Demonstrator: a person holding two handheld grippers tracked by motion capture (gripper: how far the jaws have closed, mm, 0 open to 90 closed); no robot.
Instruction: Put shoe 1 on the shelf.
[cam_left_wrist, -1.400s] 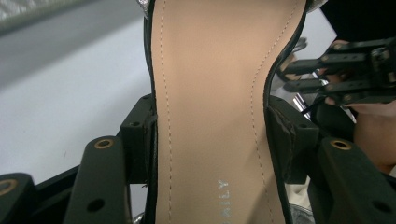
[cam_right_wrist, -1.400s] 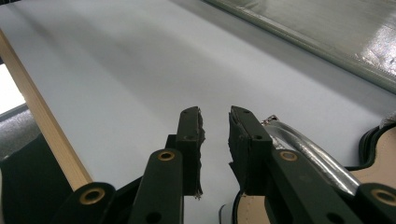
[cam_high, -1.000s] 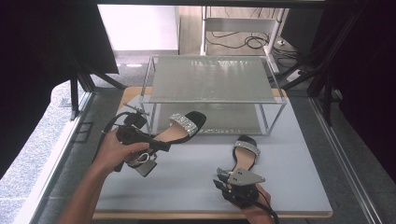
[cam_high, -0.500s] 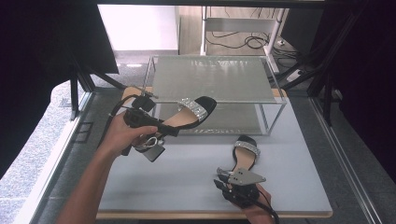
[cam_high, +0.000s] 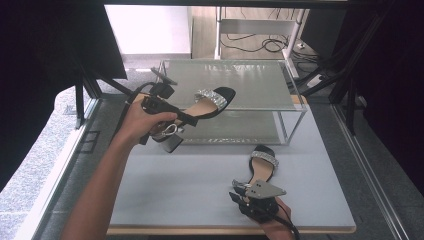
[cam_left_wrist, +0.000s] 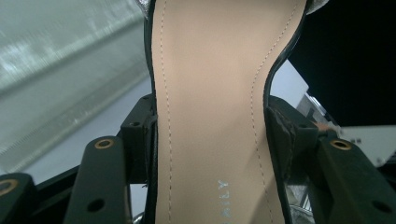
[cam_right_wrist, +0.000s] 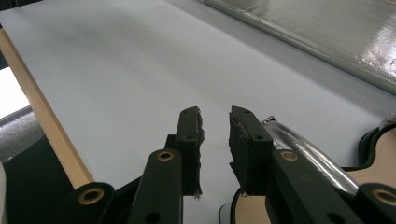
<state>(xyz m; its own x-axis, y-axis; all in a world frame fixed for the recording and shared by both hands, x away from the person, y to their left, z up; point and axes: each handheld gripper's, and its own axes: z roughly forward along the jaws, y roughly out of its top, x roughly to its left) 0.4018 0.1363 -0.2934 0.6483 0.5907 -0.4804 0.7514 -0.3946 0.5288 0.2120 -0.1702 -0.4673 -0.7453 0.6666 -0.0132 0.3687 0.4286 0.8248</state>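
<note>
A black block-heel sandal (cam_high: 207, 102) with a glittery toe strap hangs in the air, its toe over the front left of the rack's top shelf (cam_high: 250, 82). My left gripper (cam_high: 172, 117) is shut on its waist. In the left gripper view both pads press the edges of the tan insole (cam_left_wrist: 210, 116). The matching sandal (cam_high: 263, 161) lies on the grey table (cam_high: 190, 185). My right gripper (cam_high: 240, 190) rests just in front of it, jaws a little apart with nothing between them (cam_right_wrist: 215, 116). That sandal's silver strap (cam_right_wrist: 299, 144) lies beside the right jaw.
The rack is a two-level frame with translucent shelves; its lower shelf (cam_high: 235, 127) holds nothing. The table's wooden front edge (cam_right_wrist: 51, 135) runs close to the right gripper. Black frame posts (cam_high: 80, 95) and dark curtains flank the table.
My left hand has lifted the sandal off the table and carried it up and away toward the rack's top shelf. The right gripper and the second sandal have stayed put.
</note>
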